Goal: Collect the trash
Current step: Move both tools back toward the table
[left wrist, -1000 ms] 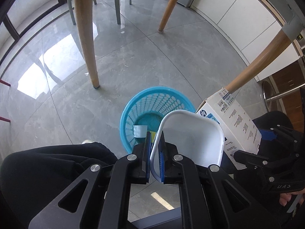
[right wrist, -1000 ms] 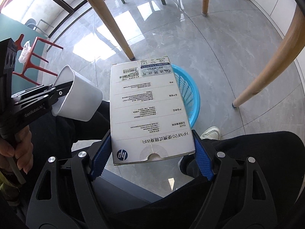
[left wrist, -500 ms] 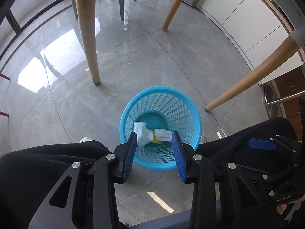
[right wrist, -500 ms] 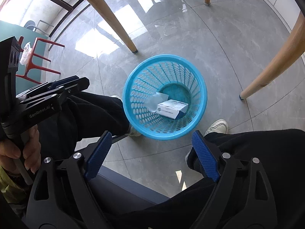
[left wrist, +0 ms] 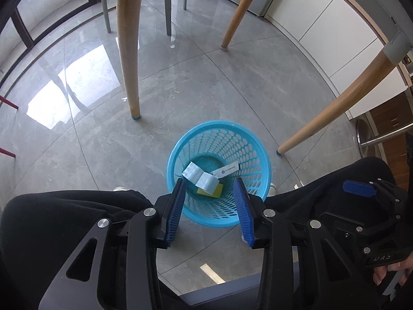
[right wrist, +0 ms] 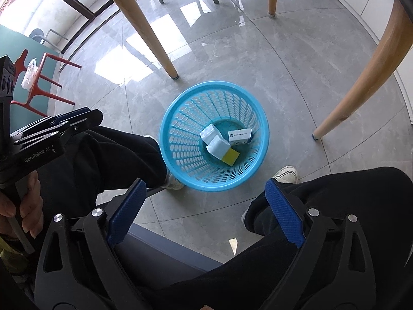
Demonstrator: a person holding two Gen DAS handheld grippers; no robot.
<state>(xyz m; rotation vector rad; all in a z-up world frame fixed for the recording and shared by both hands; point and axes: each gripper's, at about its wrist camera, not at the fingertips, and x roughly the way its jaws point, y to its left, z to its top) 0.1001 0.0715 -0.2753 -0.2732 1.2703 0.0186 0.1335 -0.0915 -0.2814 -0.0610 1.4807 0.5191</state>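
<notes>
A blue plastic basket [left wrist: 258, 155] stands on the grey floor, also in the right wrist view [right wrist: 180, 124]. Inside lie a white cup [left wrist: 200, 177] on its side, a white HP box [left wrist: 225, 171] and a yellow item [left wrist: 214, 190]; the right wrist view shows the cup [right wrist: 214, 142], the box [right wrist: 240, 136] and the yellow item [right wrist: 230, 156] too. My left gripper [left wrist: 209, 206] is open and empty above the basket's near side. My right gripper [right wrist: 205, 211] is wide open and empty, held above the basket's near rim.
Wooden table legs [left wrist: 127, 46] [left wrist: 333, 113] stand around the basket. The person's black-trousered knees [right wrist: 108, 160] and white shoes [right wrist: 285, 175] flank it. A red chair [right wrist: 44, 77] is at far left. White cabinets [left wrist: 322, 25] line the right.
One second ago the left gripper held the white cup and the right held the HP box; both opened and the items dropped into the basket. Both grippers have since risen slightly.
</notes>
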